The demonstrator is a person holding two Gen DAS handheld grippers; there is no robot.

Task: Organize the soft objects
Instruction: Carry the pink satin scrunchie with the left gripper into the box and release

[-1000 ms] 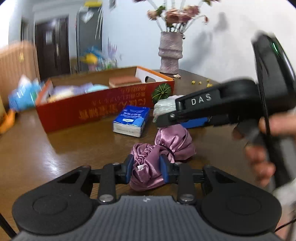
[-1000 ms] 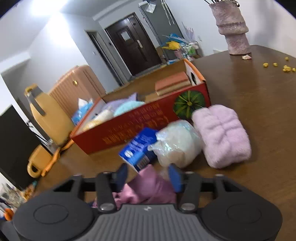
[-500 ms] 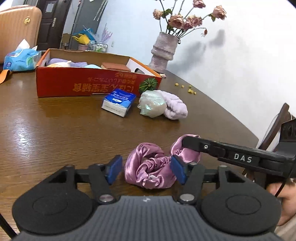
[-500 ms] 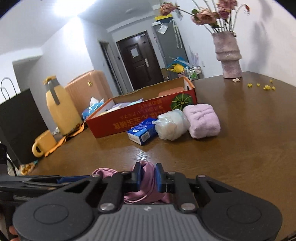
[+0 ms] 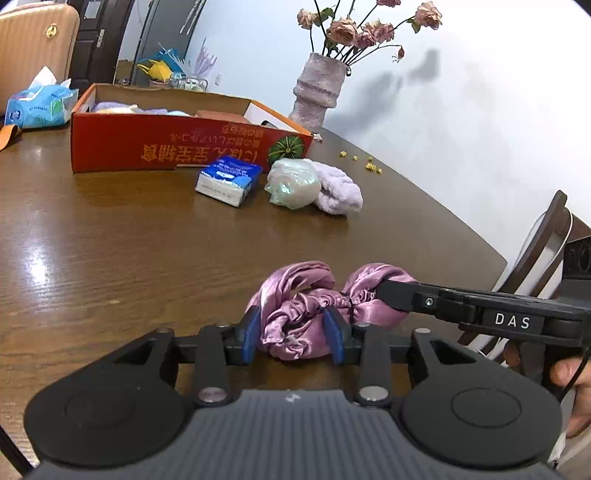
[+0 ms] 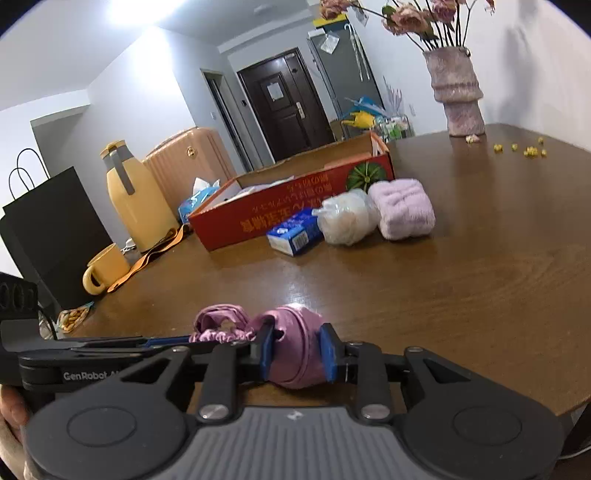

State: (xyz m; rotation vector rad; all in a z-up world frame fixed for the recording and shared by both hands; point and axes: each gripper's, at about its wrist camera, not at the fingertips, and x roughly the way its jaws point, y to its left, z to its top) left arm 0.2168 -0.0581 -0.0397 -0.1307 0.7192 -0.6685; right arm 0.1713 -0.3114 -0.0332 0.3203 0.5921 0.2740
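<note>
Satin scrunchie (image 5: 295,317), pink, lies on the near part of our wooden table (image 5: 110,240), gripped at both ends. Left gripper (image 5: 293,334): jaws closing, pads against one lobe. Right gripper (image 6: 297,354): jaws opening, the other lobe between its pads, which touch it. Legible: "DAS" on the right gripper, "GenRobot" on the left. Red box (image 5: 177,147) print is inverted, unreadable.

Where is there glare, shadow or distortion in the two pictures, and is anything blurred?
Left wrist view: window glare lies on the table at left; the vase and flowers cast soft shadows on the wall; the table edge bends from the fisheye. Right wrist view: a ceiling light is blown out, the door frame leans, and the far items look slightly soft.
</note>
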